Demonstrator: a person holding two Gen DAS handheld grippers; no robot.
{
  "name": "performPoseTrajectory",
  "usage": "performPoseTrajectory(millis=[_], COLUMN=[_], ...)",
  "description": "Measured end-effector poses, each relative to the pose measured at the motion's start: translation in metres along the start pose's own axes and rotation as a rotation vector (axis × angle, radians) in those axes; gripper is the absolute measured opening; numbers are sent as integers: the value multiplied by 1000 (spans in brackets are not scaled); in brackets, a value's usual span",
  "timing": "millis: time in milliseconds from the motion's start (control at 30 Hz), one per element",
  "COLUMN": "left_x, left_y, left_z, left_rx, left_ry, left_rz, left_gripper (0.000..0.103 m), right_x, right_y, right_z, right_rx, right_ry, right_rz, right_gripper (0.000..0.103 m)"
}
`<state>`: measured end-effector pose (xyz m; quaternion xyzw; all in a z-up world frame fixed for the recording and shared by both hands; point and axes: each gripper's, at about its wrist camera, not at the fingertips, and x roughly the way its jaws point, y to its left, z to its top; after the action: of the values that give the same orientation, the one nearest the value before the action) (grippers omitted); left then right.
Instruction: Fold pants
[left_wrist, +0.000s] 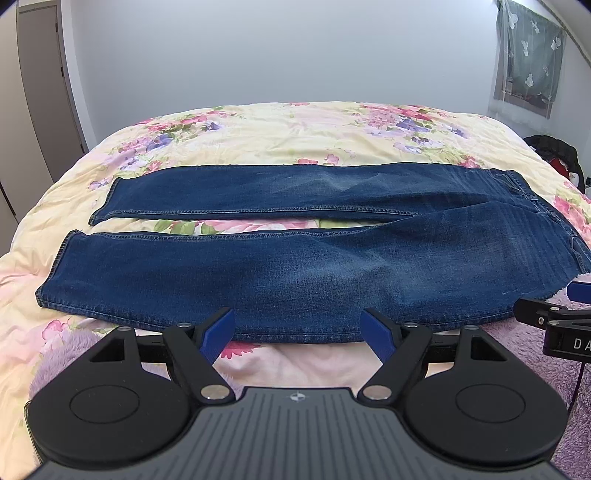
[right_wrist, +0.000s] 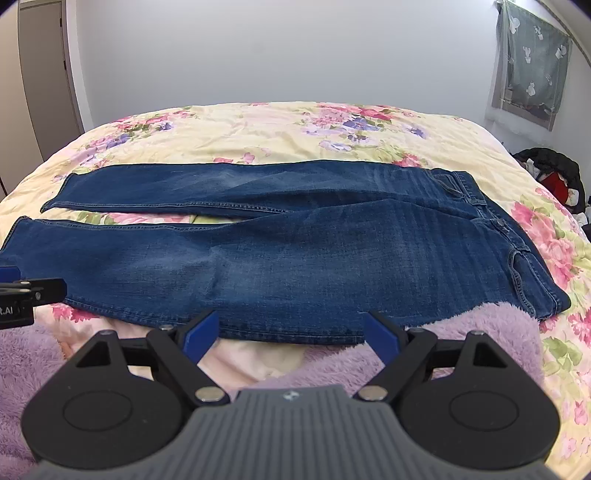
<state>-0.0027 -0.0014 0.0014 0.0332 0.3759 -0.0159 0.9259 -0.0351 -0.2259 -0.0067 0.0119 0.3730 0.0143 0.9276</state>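
Dark blue jeans (left_wrist: 295, 266) lie flat across the floral bed, legs spread apart and pointing left, waistband at the right; they also show in the right wrist view (right_wrist: 314, 258). My left gripper (left_wrist: 297, 334) is open and empty, its blue fingertips just short of the near leg's lower seam. My right gripper (right_wrist: 291, 334) is open and empty at the near edge of the thigh and hip part. The right gripper's finger (left_wrist: 554, 314) shows at the right edge of the left wrist view; the left gripper (right_wrist: 22, 291) shows at the left edge of the right wrist view.
The bed has a floral cover (left_wrist: 295, 129) and a purple fuzzy blanket (right_wrist: 480, 332) at the near edge. A wardrobe (left_wrist: 33, 92) stands at the left, a curtained window (left_wrist: 528, 59) at the right, and dark clothes (left_wrist: 554, 155) lie beside the bed at the right.
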Motion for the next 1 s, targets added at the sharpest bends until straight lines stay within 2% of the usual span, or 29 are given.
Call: performPoseTrajectory(millis=[1000], left_x=[1], left_y=[-3], left_z=[-1], left_rx=[-3], left_ry=[0], left_rz=[-4], left_gripper=[91], right_x=[5], right_y=[3], right_z=[0], right_rx=[1], right_ry=[18], right_rz=[7], right_gripper=[82])
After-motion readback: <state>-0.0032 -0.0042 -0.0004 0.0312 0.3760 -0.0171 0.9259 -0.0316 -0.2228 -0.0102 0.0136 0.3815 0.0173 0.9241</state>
